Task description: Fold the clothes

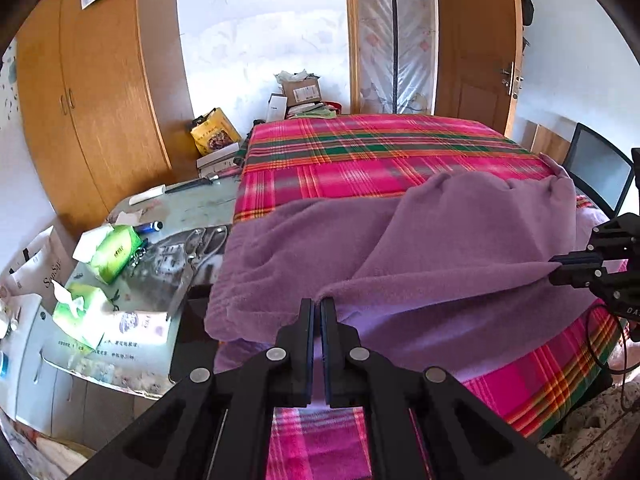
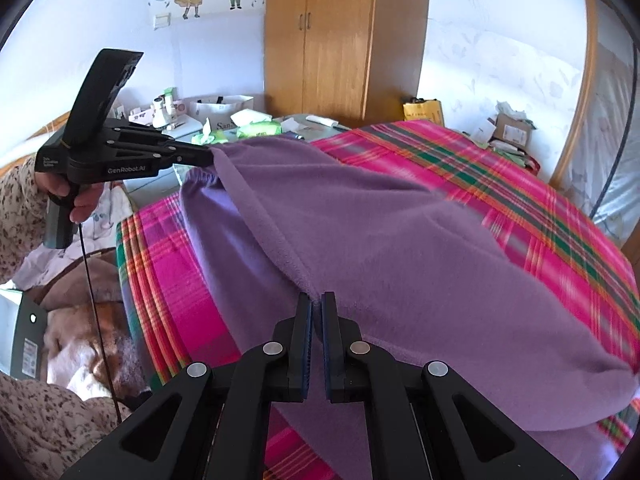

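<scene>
A purple fleece garment (image 1: 420, 232) lies across the pink plaid cloth (image 1: 360, 148) that covers the table. My left gripper (image 1: 319, 302) is shut on a corner of the garment's lifted near edge. My right gripper (image 2: 317, 296) is shut on the other corner of that edge. The edge (image 2: 260, 216) runs taut between the two grippers, raised over the rest of the garment (image 2: 420, 280). In the right wrist view the left gripper (image 2: 210, 157) shows at the upper left, held by a hand (image 2: 68, 196). The right gripper (image 1: 558, 268) shows at the right rim of the left wrist view.
A side table (image 1: 200, 208) to the left holds green tissue packs (image 1: 116, 252), scissors (image 1: 200, 244) and a knife (image 1: 176, 188). A wooden wardrobe (image 1: 100, 92) stands behind it. Boxes (image 1: 300, 88) are stacked at the far wall. A door (image 1: 476, 40) is at the back right.
</scene>
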Available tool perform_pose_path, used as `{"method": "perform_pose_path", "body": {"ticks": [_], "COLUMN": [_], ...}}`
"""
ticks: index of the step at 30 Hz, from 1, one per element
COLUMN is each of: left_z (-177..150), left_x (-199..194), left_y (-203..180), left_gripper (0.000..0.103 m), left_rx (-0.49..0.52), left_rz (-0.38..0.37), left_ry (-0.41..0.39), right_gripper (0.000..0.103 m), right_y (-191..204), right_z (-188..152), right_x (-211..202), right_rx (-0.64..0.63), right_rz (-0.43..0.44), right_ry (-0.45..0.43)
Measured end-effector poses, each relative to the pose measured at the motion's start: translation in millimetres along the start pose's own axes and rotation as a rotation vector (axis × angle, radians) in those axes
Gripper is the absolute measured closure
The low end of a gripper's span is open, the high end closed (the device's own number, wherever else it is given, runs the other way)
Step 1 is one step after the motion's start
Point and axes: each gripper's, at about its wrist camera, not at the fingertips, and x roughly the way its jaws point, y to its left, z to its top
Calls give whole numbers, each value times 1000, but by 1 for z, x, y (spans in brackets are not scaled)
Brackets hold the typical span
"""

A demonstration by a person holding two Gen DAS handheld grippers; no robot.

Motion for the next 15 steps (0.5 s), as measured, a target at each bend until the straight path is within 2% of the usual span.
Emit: {"method": "perform_pose_path", "body": {"ticks": [7, 15], "left_z": [-17, -35], "left_x": [9, 3], "left_y": [-5, 2], "left_gripper": [99, 99], "left_rx": [-9, -71], "left_rz": [-7, -52], "left_ry": [33, 40], "right_gripper": [98, 98], "right_y": [8, 18], "right_z": [-17, -24], "right_x": [10, 8], "right_rx": [-11, -66], "right_rz": [-33, -99], "right_ry": [29, 10]}}
